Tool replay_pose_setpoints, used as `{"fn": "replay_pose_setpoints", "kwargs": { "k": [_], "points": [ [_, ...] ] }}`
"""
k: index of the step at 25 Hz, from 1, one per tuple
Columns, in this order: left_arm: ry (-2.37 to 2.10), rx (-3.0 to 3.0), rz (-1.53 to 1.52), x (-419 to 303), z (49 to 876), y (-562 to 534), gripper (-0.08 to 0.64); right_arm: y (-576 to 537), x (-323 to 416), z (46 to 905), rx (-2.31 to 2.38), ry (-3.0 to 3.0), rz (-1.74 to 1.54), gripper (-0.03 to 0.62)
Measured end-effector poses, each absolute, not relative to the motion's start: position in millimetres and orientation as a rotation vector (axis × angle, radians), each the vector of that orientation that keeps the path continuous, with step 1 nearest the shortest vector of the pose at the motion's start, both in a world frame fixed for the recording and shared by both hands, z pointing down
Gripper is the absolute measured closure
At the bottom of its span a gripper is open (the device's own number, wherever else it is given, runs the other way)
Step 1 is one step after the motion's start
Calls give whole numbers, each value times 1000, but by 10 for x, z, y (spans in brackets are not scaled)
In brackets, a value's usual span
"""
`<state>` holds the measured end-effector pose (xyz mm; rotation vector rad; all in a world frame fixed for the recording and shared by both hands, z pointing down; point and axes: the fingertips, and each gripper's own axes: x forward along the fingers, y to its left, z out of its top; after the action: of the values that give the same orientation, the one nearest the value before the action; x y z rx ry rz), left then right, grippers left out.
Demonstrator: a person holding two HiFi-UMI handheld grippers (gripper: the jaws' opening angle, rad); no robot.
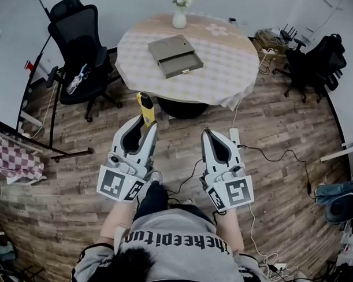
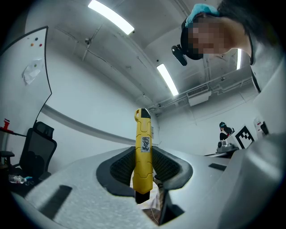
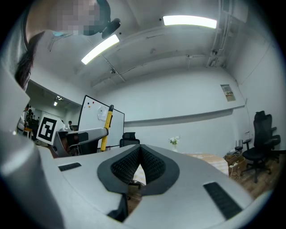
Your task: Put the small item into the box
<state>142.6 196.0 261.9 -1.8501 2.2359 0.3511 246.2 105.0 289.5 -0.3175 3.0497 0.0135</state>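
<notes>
My left gripper (image 1: 144, 128) is shut on a yellow utility knife (image 1: 146, 109), which sticks out past the fingertips. In the left gripper view the knife (image 2: 143, 147) stands upright between the black pads (image 2: 119, 166), pointing at the ceiling. My right gripper (image 1: 207, 135) is shut with nothing in it; its pads (image 3: 152, 163) meet at the tip. Both grippers are held near the person's waist, well short of the round table (image 1: 225, 75). On the table lies a grey-brown box (image 1: 170, 47) with its drawer (image 1: 180, 63) pulled out toward me.
A white vase of flowers (image 1: 180, 14) stands at the table's far edge. A black office chair (image 1: 81, 53) is left of the table and dark chairs (image 1: 316, 60) right of it. Cables and a power strip (image 1: 234, 135) lie on the wooden floor. A checked cloth (image 1: 11, 155) hangs at far left.
</notes>
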Motion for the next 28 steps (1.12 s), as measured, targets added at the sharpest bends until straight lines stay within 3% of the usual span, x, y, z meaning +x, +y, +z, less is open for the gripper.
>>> {"fn": "replay_pose_setpoints", "kwargs": {
  "k": [28],
  "points": [
    [2021, -2068, 398, -50, 2573, 1383, 436, 674, 1099, 2820, -611, 2987, 35, 586]
  ]
}}
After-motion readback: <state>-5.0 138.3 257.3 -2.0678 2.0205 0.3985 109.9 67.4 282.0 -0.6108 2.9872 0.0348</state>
